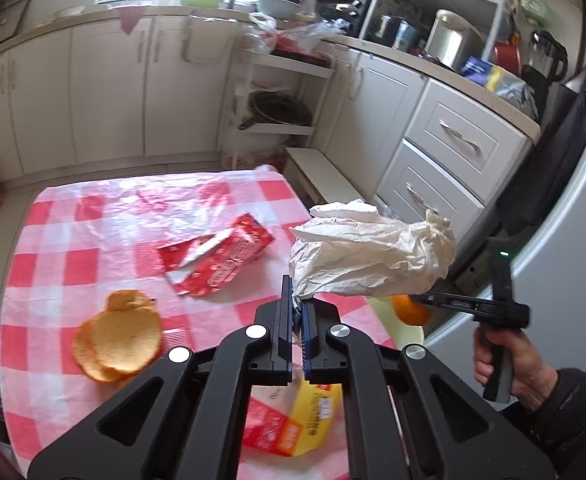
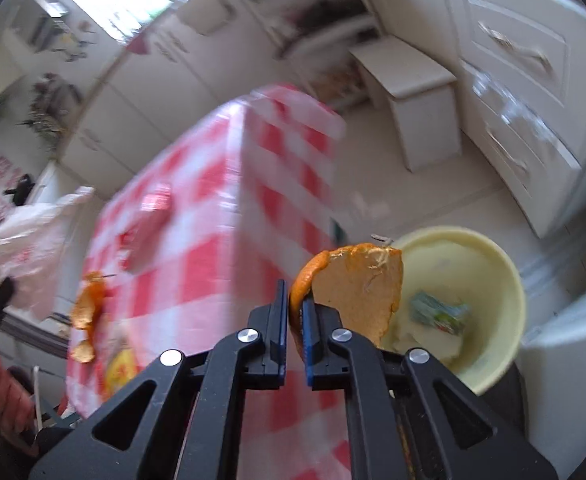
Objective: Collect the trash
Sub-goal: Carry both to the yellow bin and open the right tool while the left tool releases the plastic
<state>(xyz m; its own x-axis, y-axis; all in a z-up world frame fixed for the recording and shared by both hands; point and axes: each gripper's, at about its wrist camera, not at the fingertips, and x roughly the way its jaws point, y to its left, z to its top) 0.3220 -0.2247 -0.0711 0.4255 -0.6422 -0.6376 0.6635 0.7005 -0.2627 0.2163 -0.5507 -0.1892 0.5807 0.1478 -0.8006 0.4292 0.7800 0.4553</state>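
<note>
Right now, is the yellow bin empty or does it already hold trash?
Not empty. In the right wrist view the bin holds a small green-blue carton and pale scraps. The right gripper holds orange peel at its rim.

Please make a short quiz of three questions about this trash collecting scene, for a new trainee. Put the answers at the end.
1. True or false: the left gripper is open and holds nothing.
2. What does the right gripper hold over the yellow bin?
A. a red wrapper
B. a piece of orange peel
C. a spoon
3. Fill in: on the checked tablecloth, the orange peels lie to the ____ of the red wrapper in the left wrist view.

Key: 1 false, it is shut on the crumpled white paper. 2 B, the piece of orange peel. 3 left.
</note>
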